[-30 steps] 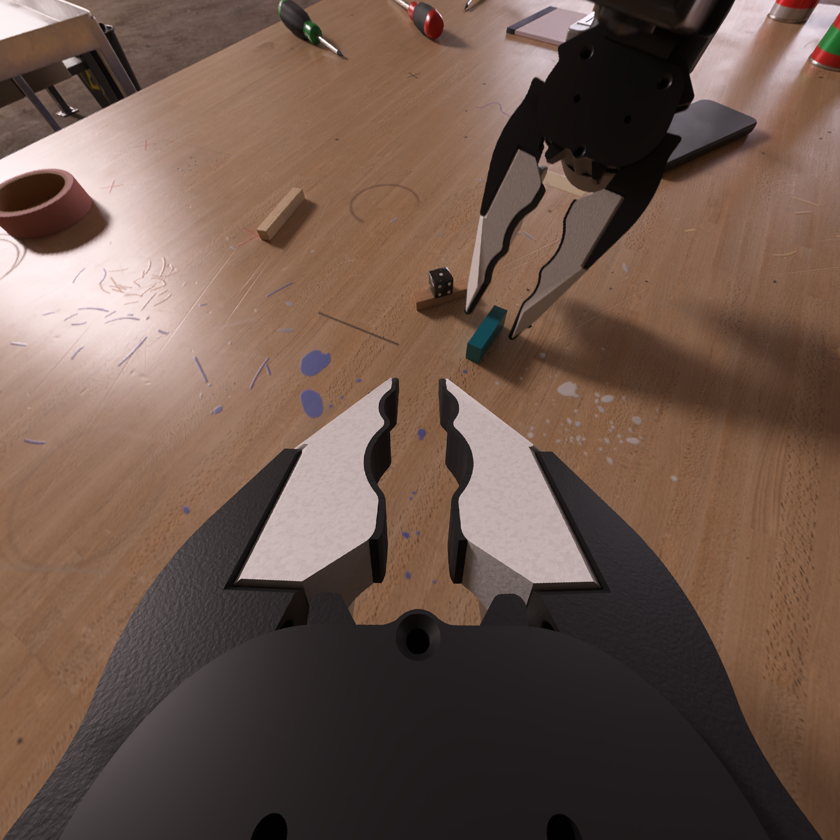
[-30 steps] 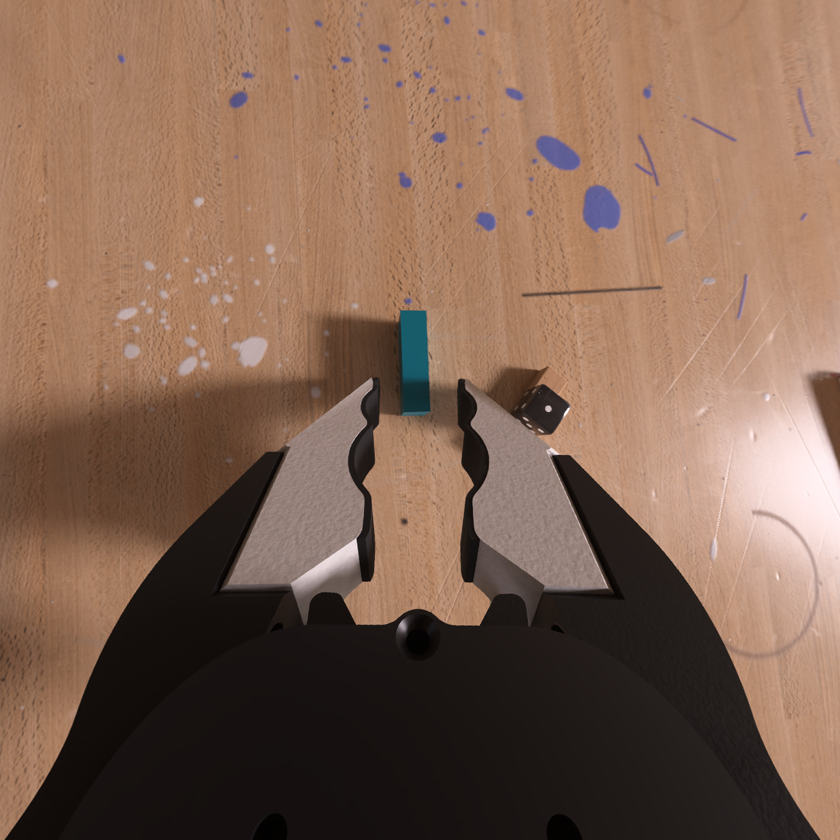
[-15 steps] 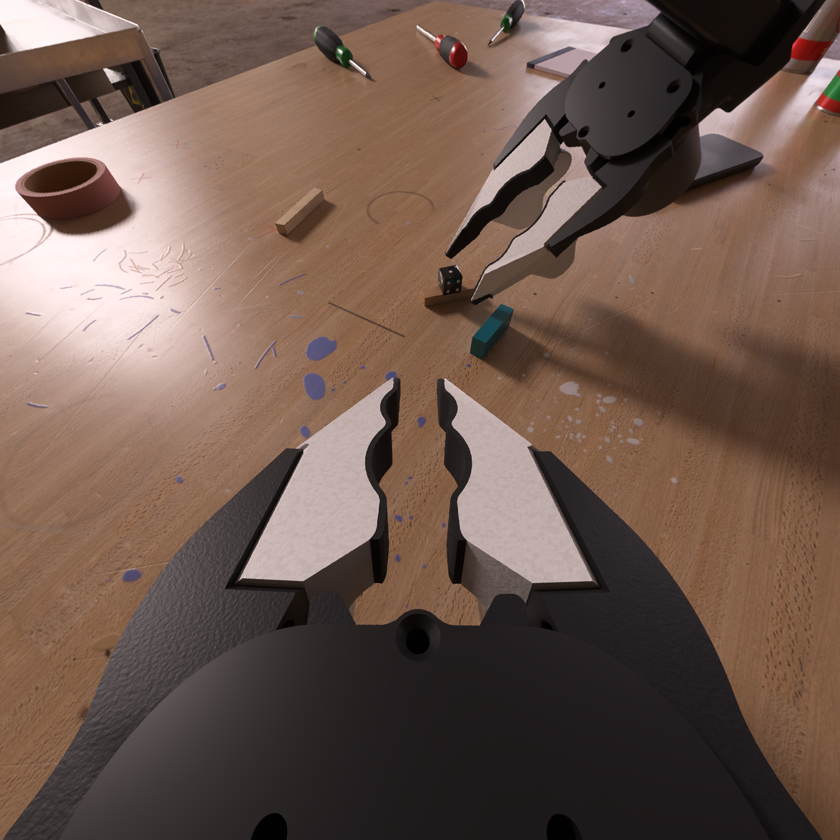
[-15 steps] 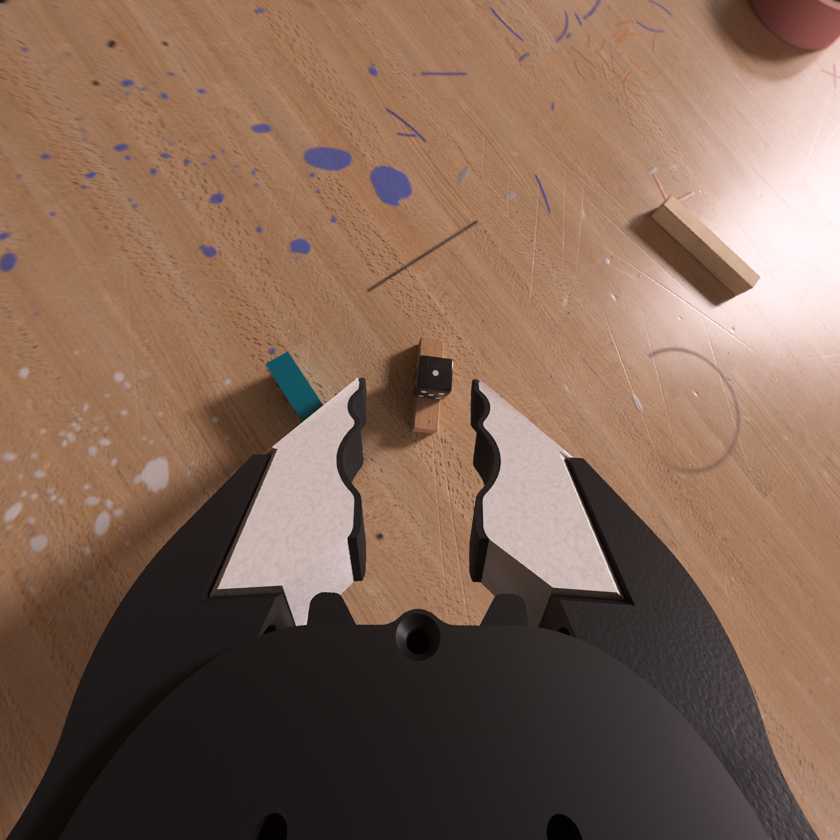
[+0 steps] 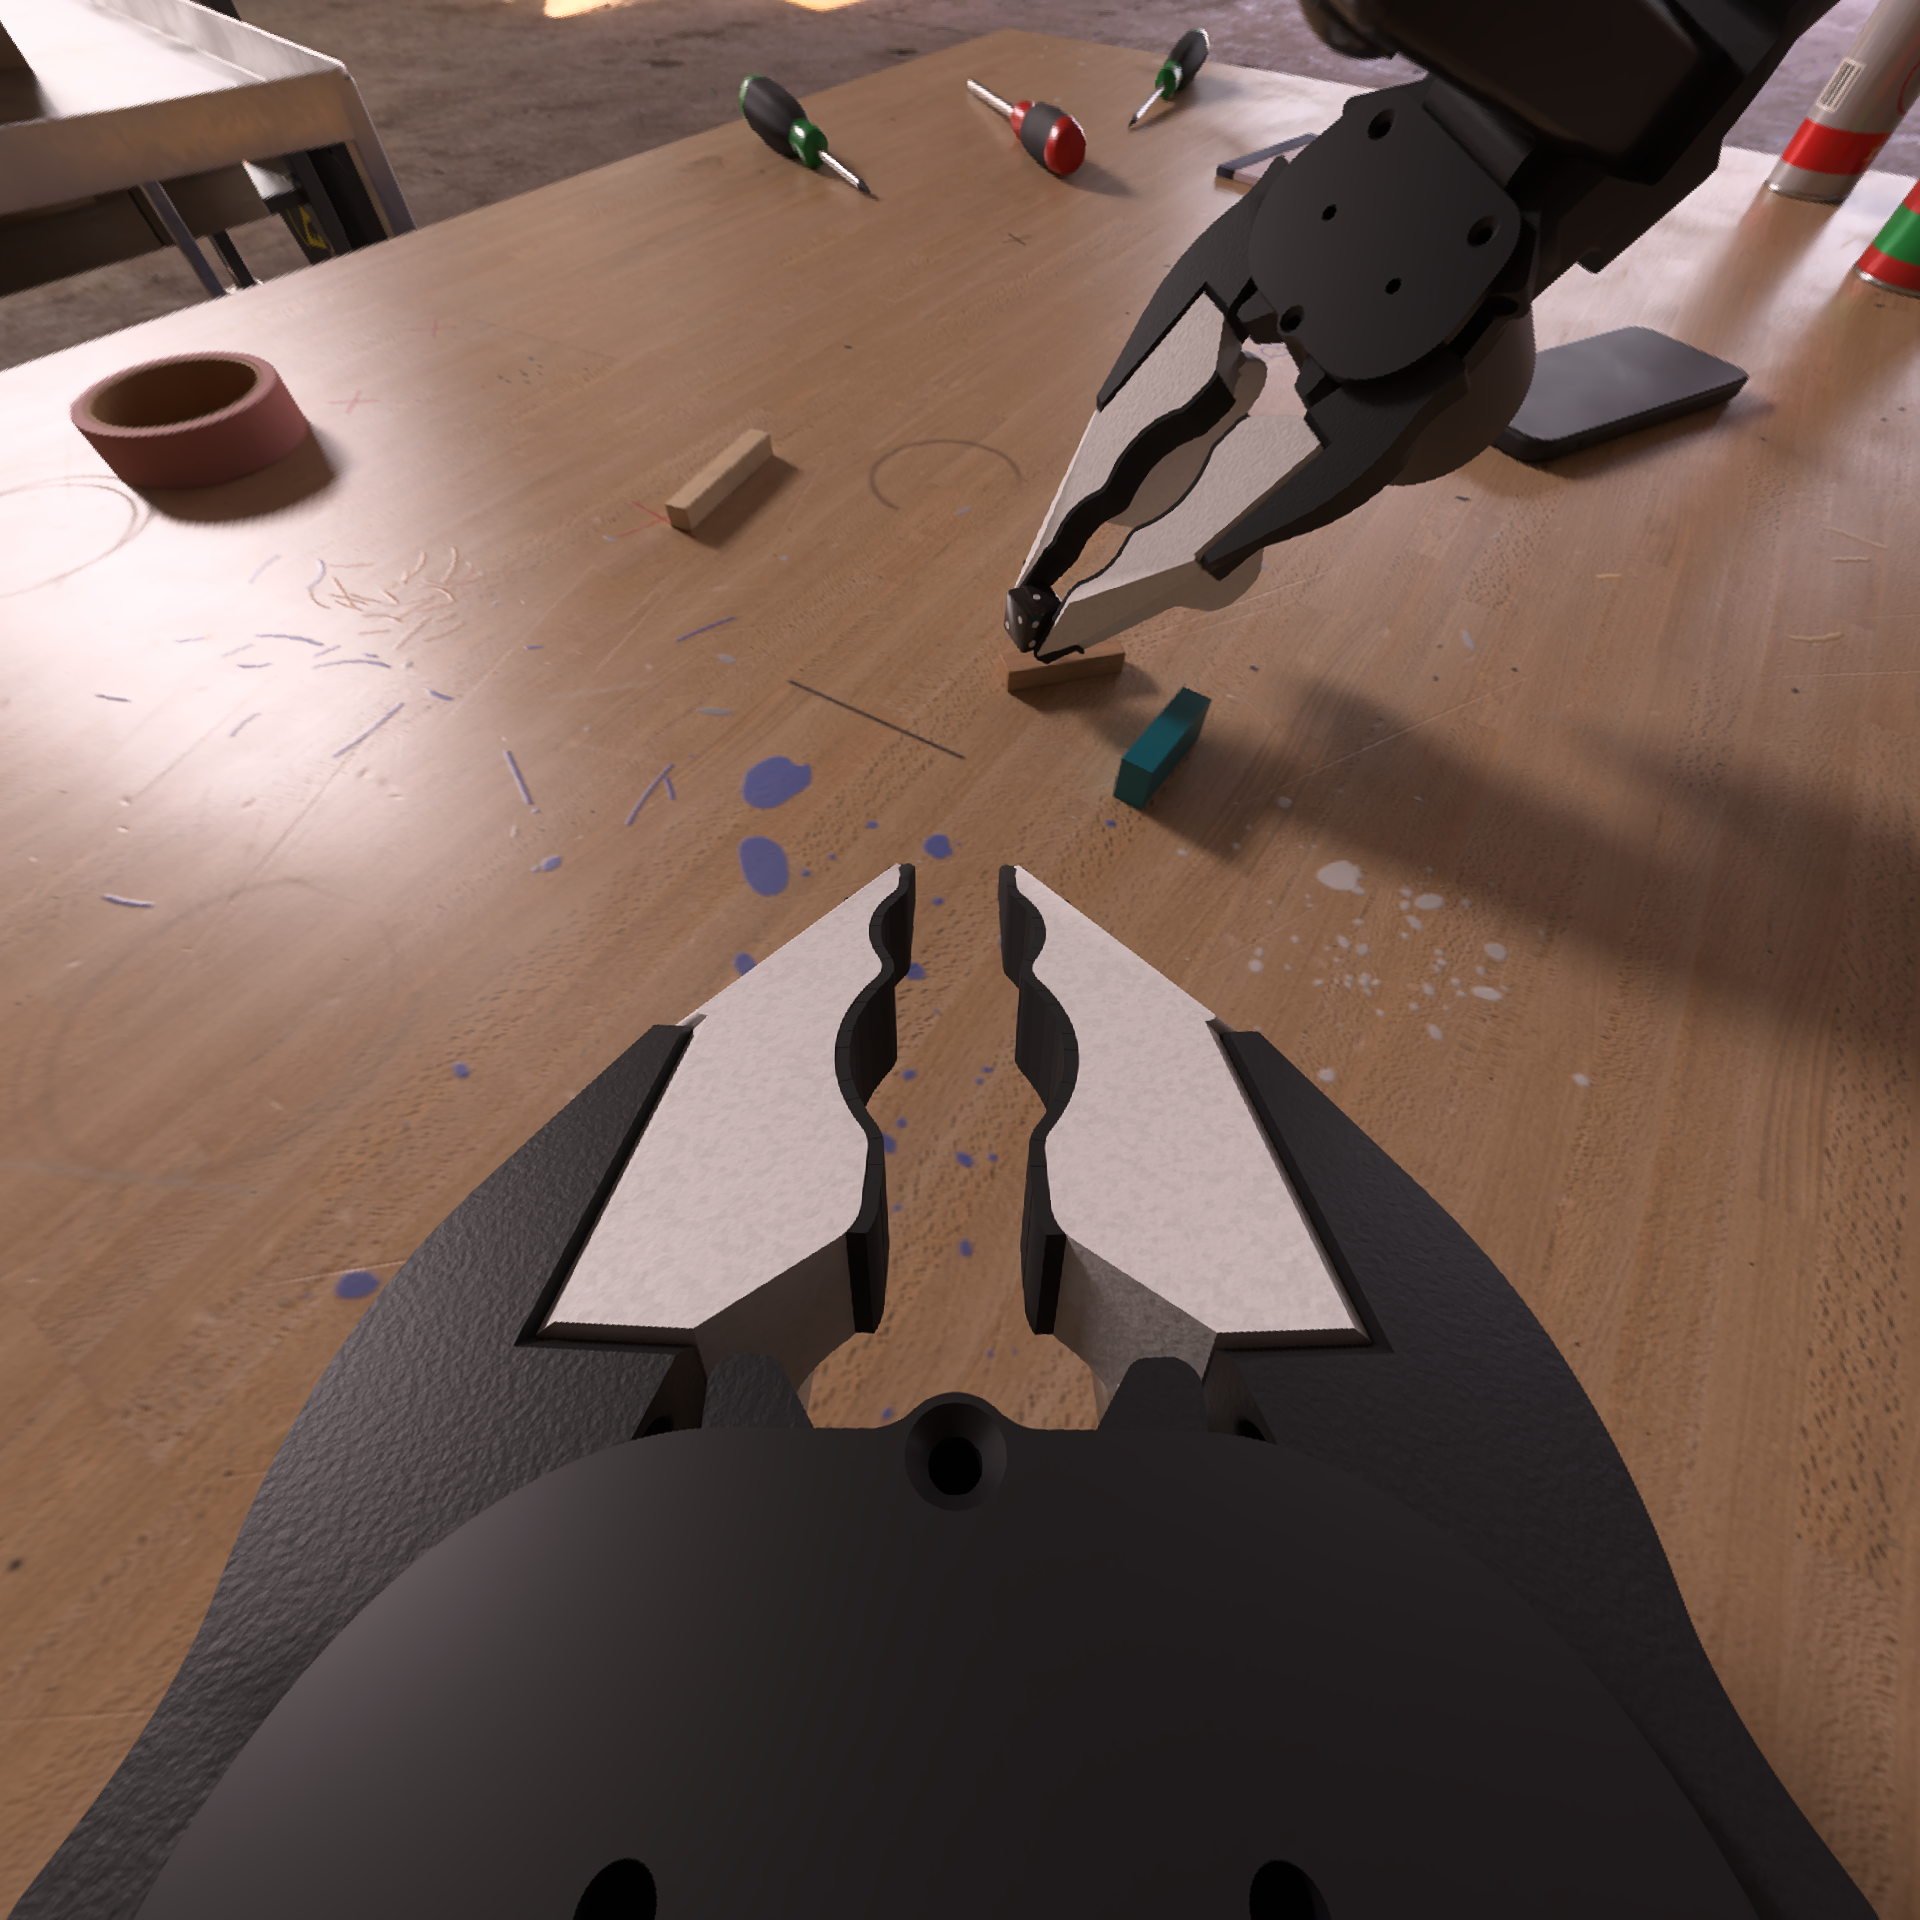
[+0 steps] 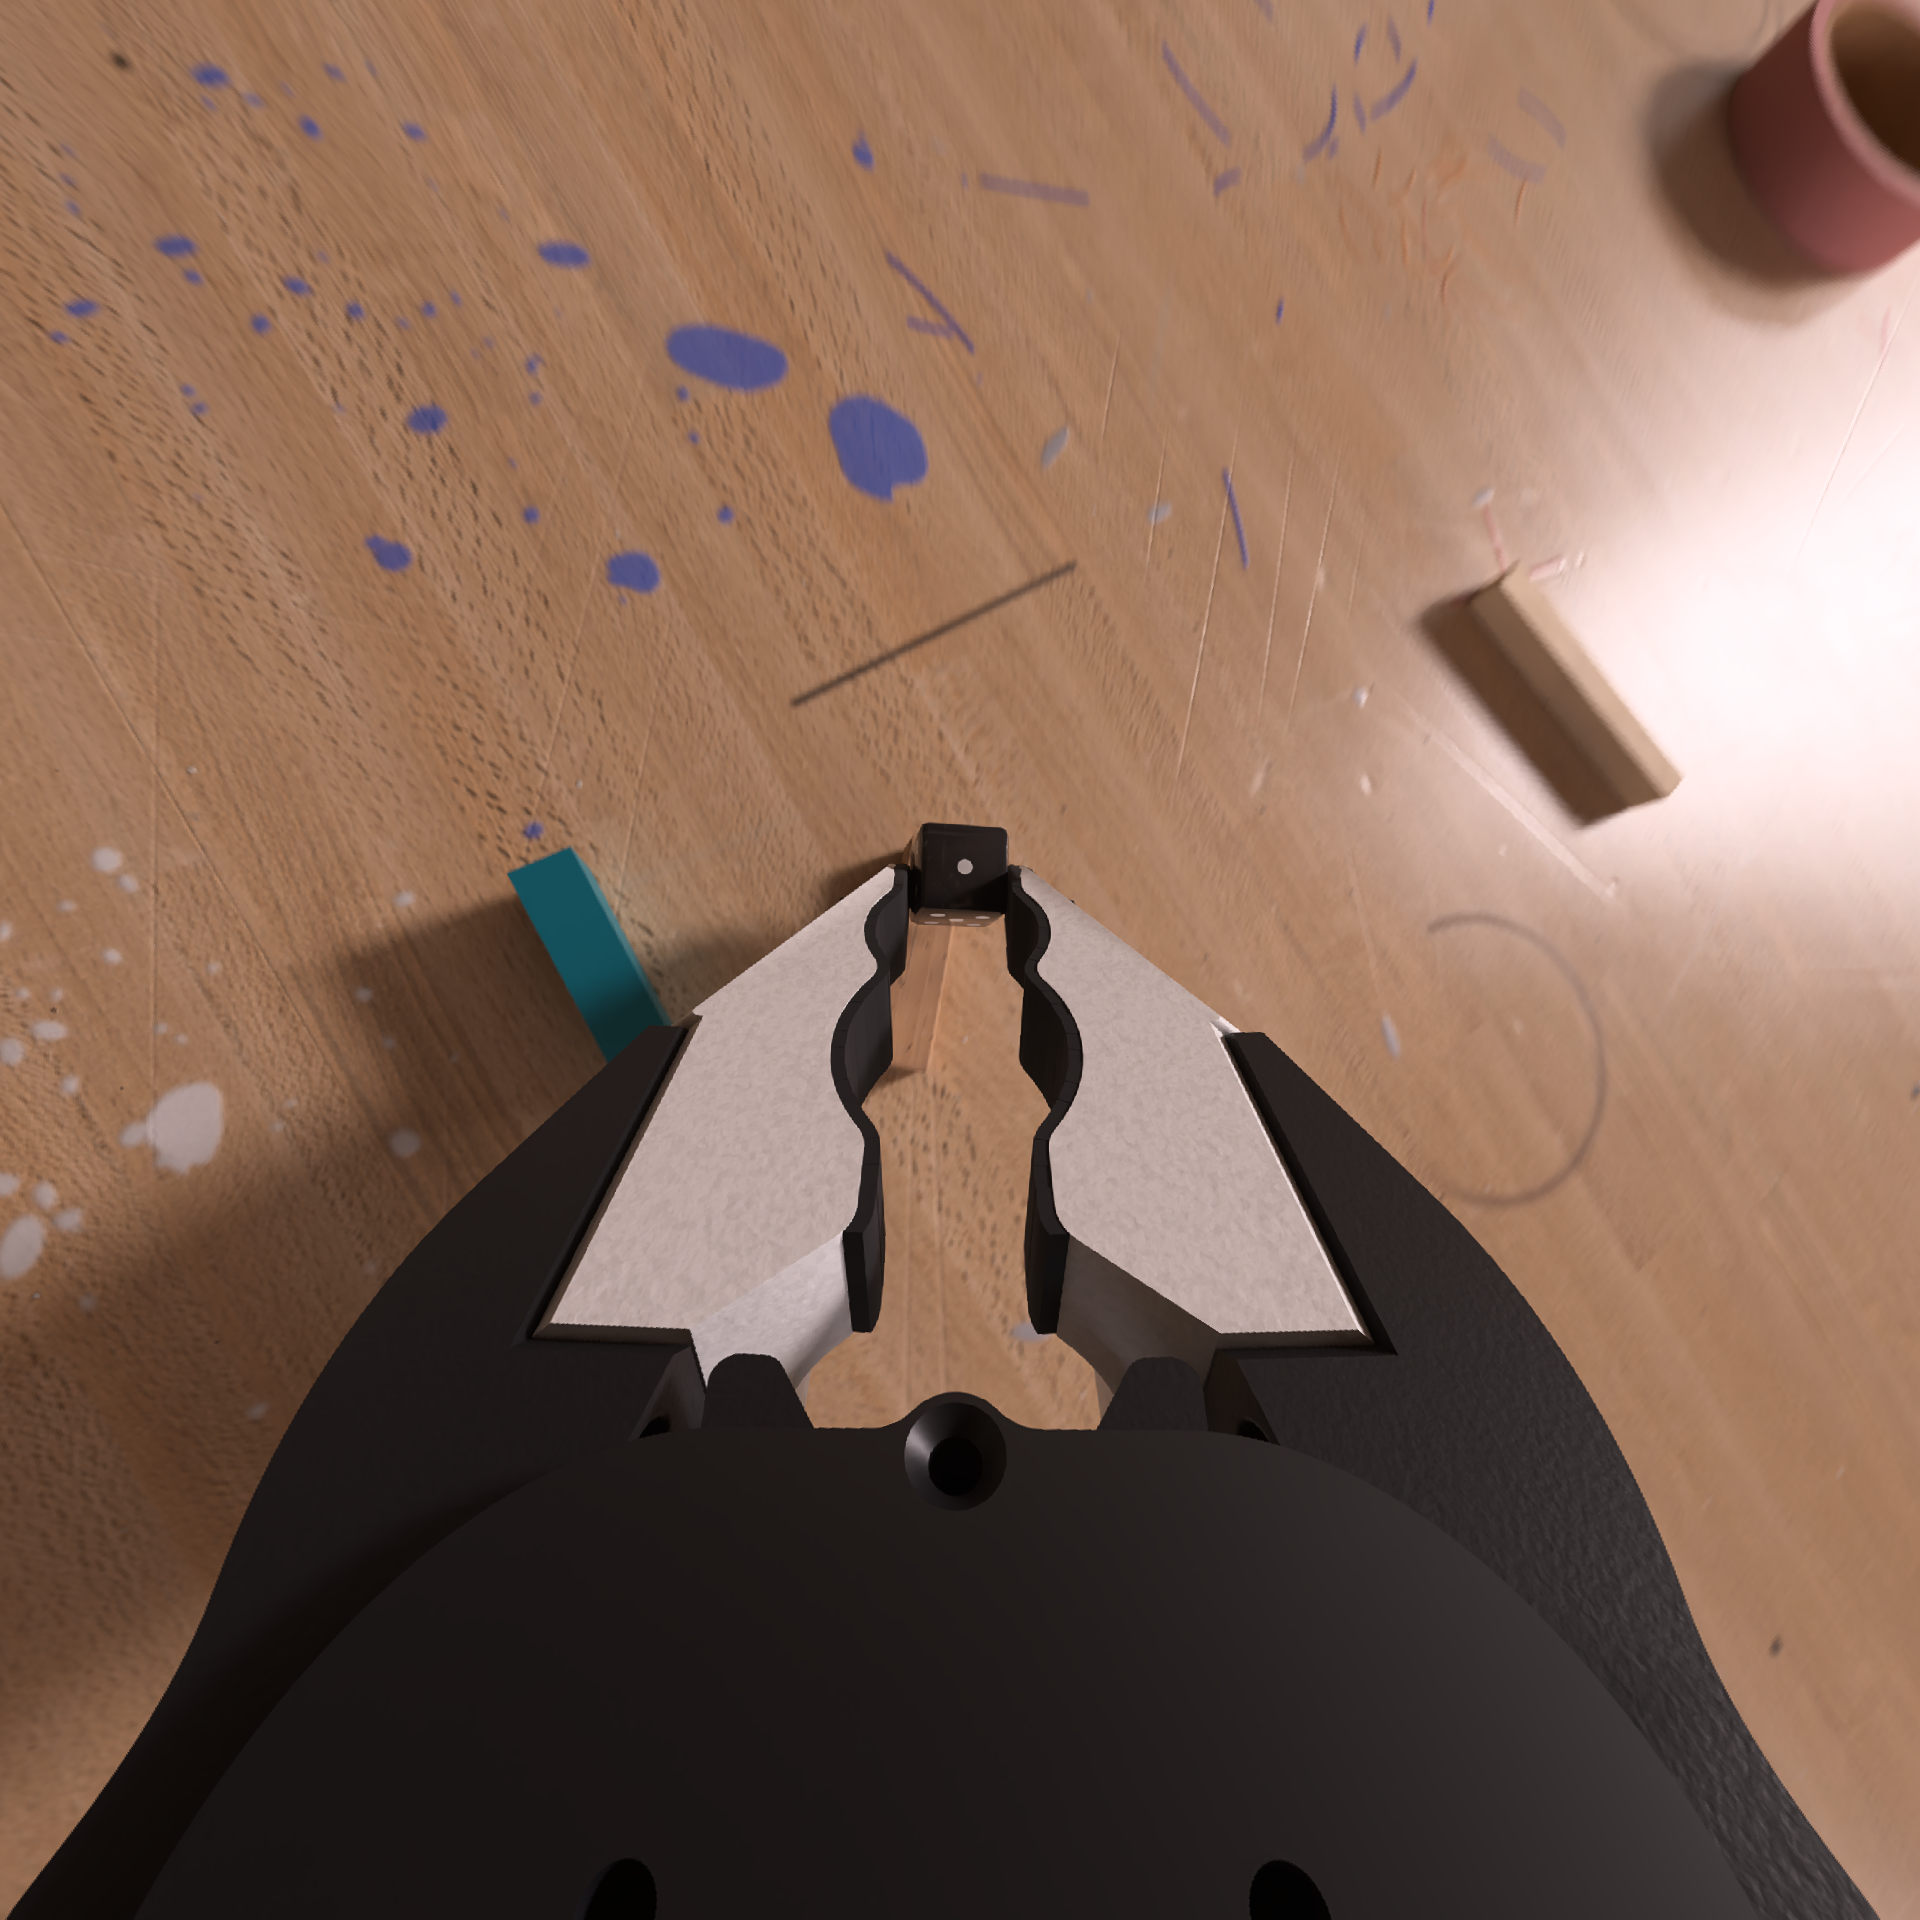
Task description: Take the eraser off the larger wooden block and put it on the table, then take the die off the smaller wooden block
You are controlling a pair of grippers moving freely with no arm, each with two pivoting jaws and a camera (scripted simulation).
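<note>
My right gripper [image 5: 1043, 623] [image 6: 961, 896] is shut on the black die [image 5: 1027, 623] [image 6: 964, 868], gripping it at the fingertips. The die is just above one end of the smaller wooden block [image 5: 1065, 673] [image 6: 928, 1003]; I cannot tell whether they touch. The teal eraser [image 5: 1162, 748] [image 6: 587, 956] lies on the table right beside that block. The larger wooden block [image 5: 722, 486] [image 6: 1558, 707] lies bare farther off. My left gripper [image 5: 956, 885] is empty above the table, well short of these, its jaws a narrow gap apart.
A pink tape roll [image 5: 192, 416] [image 6: 1839, 135] sits off to the side. Screwdrivers [image 5: 800, 125] [image 5: 1039, 125], a dark phone [image 5: 1621, 390] and spray cans [image 5: 1839, 114] lie along the far side. A metal table [image 5: 156, 114] stands beyond the wooden table's edge.
My right gripper swung from over the eraser to the die, lowered, and closed on it. My left gripper has pulled back a little and stayed as it was.
</note>
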